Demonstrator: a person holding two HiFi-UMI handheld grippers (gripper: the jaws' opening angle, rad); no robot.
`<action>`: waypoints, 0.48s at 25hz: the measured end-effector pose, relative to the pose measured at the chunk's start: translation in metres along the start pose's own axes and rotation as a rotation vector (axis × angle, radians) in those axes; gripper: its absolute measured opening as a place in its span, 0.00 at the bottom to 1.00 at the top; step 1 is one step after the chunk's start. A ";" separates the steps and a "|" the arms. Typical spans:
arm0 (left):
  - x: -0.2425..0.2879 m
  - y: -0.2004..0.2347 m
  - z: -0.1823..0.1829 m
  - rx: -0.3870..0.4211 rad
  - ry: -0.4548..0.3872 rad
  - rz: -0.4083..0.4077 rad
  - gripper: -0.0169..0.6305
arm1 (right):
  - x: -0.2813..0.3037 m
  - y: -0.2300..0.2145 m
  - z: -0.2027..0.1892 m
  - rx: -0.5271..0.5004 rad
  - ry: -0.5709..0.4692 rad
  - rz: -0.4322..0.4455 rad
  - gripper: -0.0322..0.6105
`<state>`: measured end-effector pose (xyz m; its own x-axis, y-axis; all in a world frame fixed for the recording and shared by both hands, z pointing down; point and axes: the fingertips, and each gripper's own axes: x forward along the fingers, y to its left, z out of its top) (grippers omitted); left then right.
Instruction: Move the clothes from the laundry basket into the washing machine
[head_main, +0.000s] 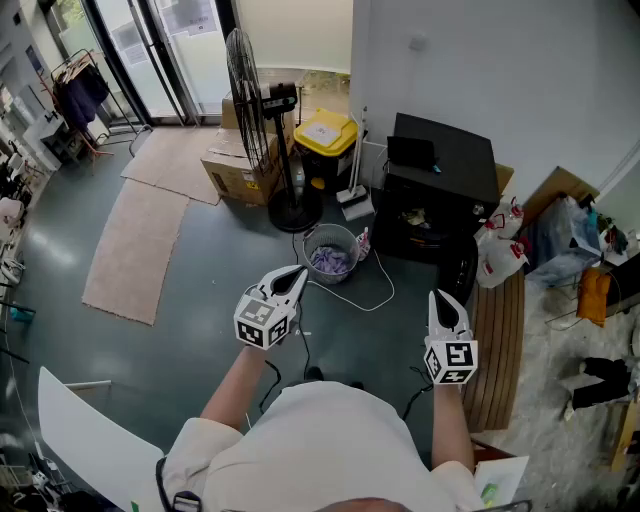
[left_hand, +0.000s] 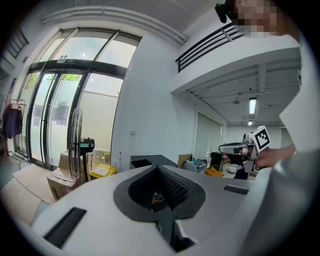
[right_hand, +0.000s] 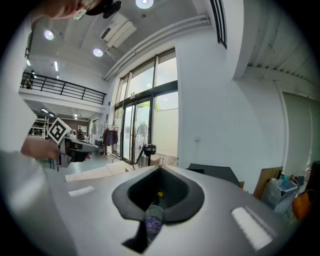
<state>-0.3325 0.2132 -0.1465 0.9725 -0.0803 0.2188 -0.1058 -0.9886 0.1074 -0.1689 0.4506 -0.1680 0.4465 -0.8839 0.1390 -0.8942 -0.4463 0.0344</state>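
- Far left of the laundry basket (head_main: 309, 247), 2 pale rugs (head_main: 135, 250) lie on the grey floor.
- Up and left of the basket stands 1 cardboard box (head_main: 238, 170); its print is too small for me to read.
- My left gripper (head_main: 299, 271) hangs just below and left of the basket, jaws pressed together on nothing. Its cube carries black-and-white square markers.
- 1 black standing fan (head_main: 250, 90) rises just behind the basket.
- The basket is round, made of mesh, and holds lilac clothes (head_main: 330, 260).
- 1 bin with a yellow lid (head_main: 325, 130) sits behind the basket; the paper label on the lid is unreadable.
- 1 black washing machine (head_main: 445, 160) stands just right of the basket. I cannot tell what lies in its dark front.
- My right gripper (head_main: 439, 297) hangs below and right of the basket, jaws closed and empty, with the same markers.
- 2 white jugs (head_main: 500, 255) sit further right of the basket, beyond the machine.
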 end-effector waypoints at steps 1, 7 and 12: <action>0.001 0.000 0.001 0.001 0.000 -0.001 0.04 | 0.001 -0.001 0.001 -0.001 -0.001 0.001 0.06; 0.005 0.003 0.003 -0.002 0.005 -0.003 0.04 | 0.007 -0.002 0.003 0.002 0.001 0.000 0.06; 0.006 0.009 0.000 -0.009 0.012 -0.004 0.04 | 0.013 0.001 0.004 0.013 0.005 -0.007 0.06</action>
<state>-0.3274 0.2040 -0.1442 0.9703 -0.0749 0.2300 -0.1039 -0.9877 0.1167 -0.1640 0.4381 -0.1702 0.4527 -0.8800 0.1438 -0.8905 -0.4544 0.0224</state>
